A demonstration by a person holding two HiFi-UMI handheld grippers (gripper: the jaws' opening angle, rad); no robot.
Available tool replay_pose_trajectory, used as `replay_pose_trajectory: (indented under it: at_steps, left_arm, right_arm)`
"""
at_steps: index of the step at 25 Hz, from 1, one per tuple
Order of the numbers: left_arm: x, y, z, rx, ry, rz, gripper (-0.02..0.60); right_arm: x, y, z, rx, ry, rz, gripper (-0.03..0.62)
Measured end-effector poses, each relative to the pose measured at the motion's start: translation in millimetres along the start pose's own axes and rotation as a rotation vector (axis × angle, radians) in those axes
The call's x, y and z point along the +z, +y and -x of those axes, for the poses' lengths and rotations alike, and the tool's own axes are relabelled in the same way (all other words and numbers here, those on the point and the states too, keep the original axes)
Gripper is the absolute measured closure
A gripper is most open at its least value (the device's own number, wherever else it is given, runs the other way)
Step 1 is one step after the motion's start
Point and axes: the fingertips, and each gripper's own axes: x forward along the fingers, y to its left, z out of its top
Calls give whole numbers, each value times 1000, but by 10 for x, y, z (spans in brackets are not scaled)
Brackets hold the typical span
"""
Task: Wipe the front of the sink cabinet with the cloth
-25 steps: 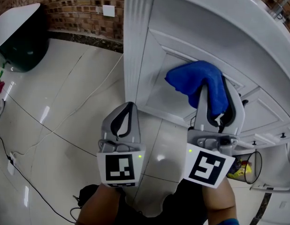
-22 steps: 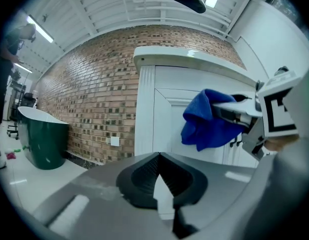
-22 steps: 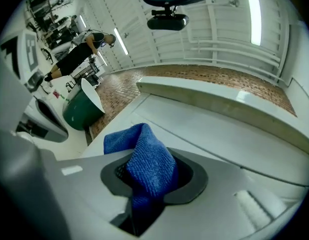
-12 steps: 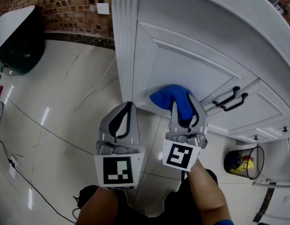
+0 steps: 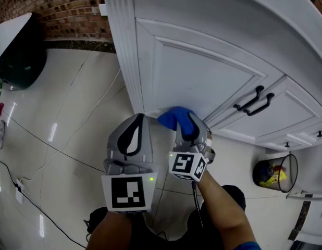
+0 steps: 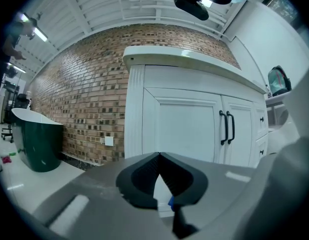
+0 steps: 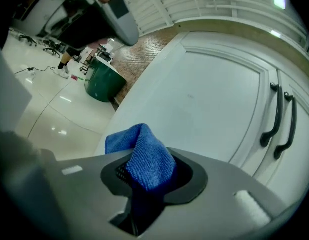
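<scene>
Head view: right tongs (image 5: pixel 190 127) clamp blue cloth (image 5: pixel 173 117), hiding its tail; left tongs (image 5: pixel 141 119) closed, empty.

left tongs (image 5: pixel 140 117), right tongs (image 5: pixel 188 123): grey shells, black pads (image 5: pixel 132 137), black-white marker cube (image 5: pixel 127 192) each, green light.

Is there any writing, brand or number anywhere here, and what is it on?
No readable words, brands or numbers anywhere.
Black-and-white square markers on the left gripper and right gripper: patterns, not letters.
Blue cloth in the right gripper: no label showing.
Yellow packaging in the black wire-mesh bin: too small to read.
</scene>
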Motion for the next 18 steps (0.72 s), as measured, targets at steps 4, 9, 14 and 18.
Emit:
replay_pose_trajectory:
  at_steps: [4,9,14,18]
  left_arm:
    - [-11,-19,24,-2,6,1,575]
    - [-49,-71,5,-10,12,-12,575]
    - [-71,-126,-38,-20,16,-22,575]
    - [-72,-116,-62,-15,18,-14,575]
  right_arm:
    - [-240,158,-90,34,61,9,484]
    - [-519,331,-157,79,131,3,484]
    - [-452,174,-88,66,109,-65,482]
    - [63,-284,138,3,-33,-113,482]
